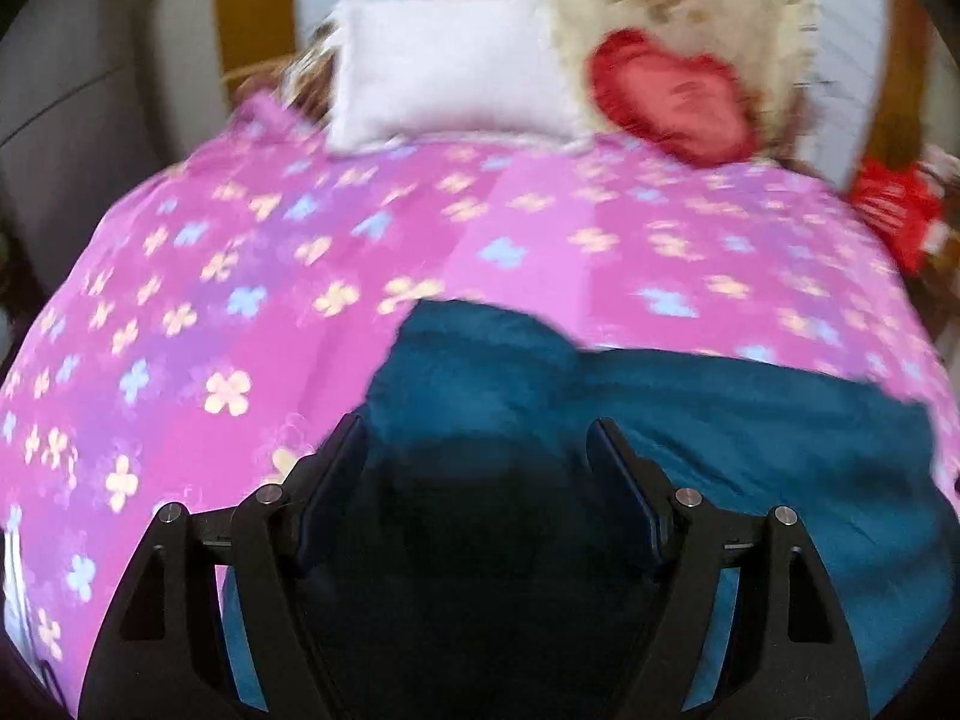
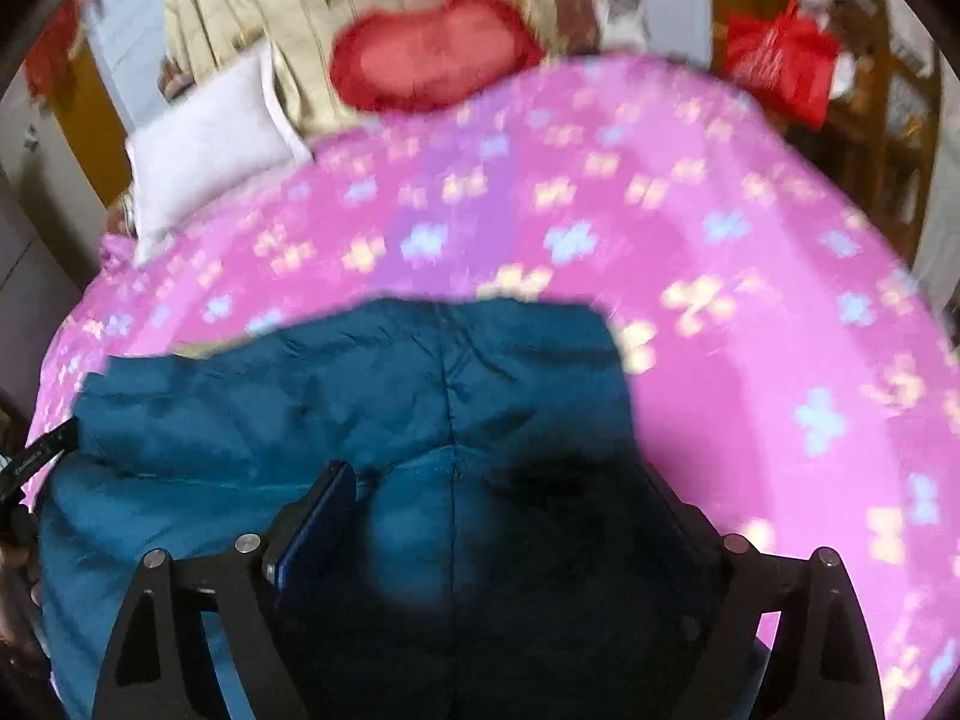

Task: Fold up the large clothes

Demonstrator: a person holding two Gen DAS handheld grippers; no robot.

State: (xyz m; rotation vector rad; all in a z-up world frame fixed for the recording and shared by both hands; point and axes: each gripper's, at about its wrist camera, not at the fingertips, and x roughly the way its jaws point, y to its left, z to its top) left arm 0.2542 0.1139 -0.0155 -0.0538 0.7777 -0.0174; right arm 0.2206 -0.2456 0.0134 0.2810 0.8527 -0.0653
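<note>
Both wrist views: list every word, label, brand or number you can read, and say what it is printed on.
No text can be read in either view.
Black strap at the left edge of the right wrist view, beside the teal padded garment: pale lettering, too small and blurred to read.
Red plastic bag behind the pink flowered bedspread: faint pale marks, too blurred to read.

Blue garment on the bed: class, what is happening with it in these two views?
A person with a claw in each hand is working on a teal-blue garment spread on a pink flowered bedspread. The left claw and right claw both hover over the garment with jaws apart, gripping nothing. A white pillow and a red heart cushion lie at the head of the bed.
</note>
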